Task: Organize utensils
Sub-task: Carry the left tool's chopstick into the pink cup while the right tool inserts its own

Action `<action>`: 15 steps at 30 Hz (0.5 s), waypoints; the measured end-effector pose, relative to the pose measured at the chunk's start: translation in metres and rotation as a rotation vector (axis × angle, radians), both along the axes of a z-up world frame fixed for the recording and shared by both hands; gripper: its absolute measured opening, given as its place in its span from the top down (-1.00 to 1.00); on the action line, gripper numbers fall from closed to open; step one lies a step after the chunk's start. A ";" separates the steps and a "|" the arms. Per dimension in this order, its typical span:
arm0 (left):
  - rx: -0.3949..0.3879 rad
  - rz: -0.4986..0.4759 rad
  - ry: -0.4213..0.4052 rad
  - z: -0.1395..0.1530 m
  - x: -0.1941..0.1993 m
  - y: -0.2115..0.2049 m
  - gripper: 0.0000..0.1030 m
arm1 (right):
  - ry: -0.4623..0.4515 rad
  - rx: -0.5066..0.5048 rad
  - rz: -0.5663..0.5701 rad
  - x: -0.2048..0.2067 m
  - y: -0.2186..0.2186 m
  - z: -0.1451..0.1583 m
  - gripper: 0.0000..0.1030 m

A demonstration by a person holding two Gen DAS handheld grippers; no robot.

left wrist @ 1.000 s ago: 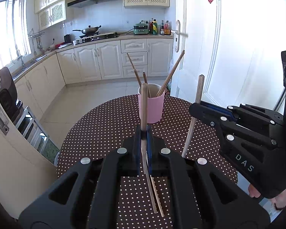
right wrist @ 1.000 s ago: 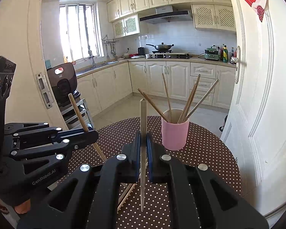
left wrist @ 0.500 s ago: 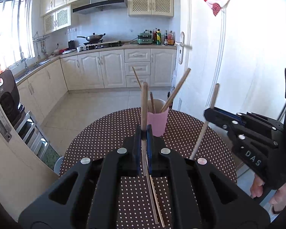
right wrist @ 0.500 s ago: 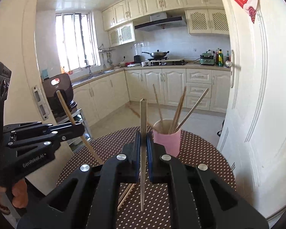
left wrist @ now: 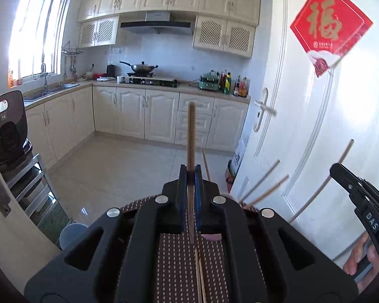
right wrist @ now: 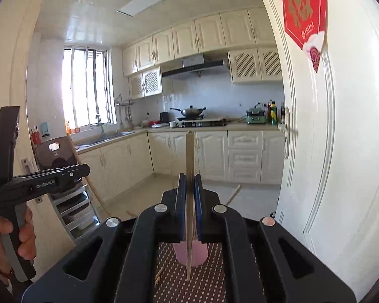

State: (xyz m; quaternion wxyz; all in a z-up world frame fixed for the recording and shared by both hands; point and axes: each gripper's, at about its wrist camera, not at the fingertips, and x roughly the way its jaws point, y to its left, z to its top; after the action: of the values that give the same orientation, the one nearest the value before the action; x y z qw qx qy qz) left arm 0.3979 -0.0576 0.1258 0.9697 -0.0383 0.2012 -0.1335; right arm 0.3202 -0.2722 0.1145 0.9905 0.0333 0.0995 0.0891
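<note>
My left gripper (left wrist: 190, 174) is shut on a wooden chopstick (left wrist: 191, 136) that stands upright between its blue pads. My right gripper (right wrist: 190, 181) is shut on another chopstick (right wrist: 189, 156), also upright. The pink cup (right wrist: 190, 255) sits on the brown dotted table (right wrist: 214, 285), mostly hidden behind my right gripper; several chopsticks stick out of it (left wrist: 262, 176). Loose chopsticks (left wrist: 199, 277) lie on the table under my left gripper. Each gripper shows in the other's view: the right one (left wrist: 361, 202) and the left one (right wrist: 50, 176).
A white door (right wrist: 328, 151) with a red paper decoration stands close on the right. A dark appliance on a metal rack (left wrist: 7, 126) is at the left. Kitchen cabinets and a stove with a wok (left wrist: 141, 68) line the far wall.
Both grippers have risen and tilted upward with their chopsticks. The cup and table have dropped low in both views and are now mostly hidden behind the gripper bodies.
</note>
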 end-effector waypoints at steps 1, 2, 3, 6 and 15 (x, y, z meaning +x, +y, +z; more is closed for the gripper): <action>-0.010 0.001 -0.008 0.001 0.005 0.000 0.89 | -0.016 -0.003 -0.004 0.002 0.001 0.002 0.90; -0.019 0.001 -0.017 0.003 0.012 -0.001 0.89 | -0.025 -0.005 0.007 0.005 0.002 0.004 0.90; -0.020 0.009 -0.028 0.004 0.015 -0.001 0.89 | -0.032 -0.004 0.015 0.008 0.005 0.005 0.90; -0.035 0.018 -0.041 0.006 0.032 -0.008 0.89 | -0.052 -0.002 0.036 0.017 0.012 0.005 0.90; -0.100 -0.005 -0.082 -0.001 0.058 -0.029 0.89 | -0.116 -0.029 0.018 0.047 0.023 -0.004 0.90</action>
State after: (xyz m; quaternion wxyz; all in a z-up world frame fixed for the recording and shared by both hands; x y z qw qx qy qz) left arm 0.4555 -0.0868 0.1252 0.9736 -0.0806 0.1546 -0.1471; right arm 0.3675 -0.2488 0.1102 0.9941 0.0131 0.0434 0.0985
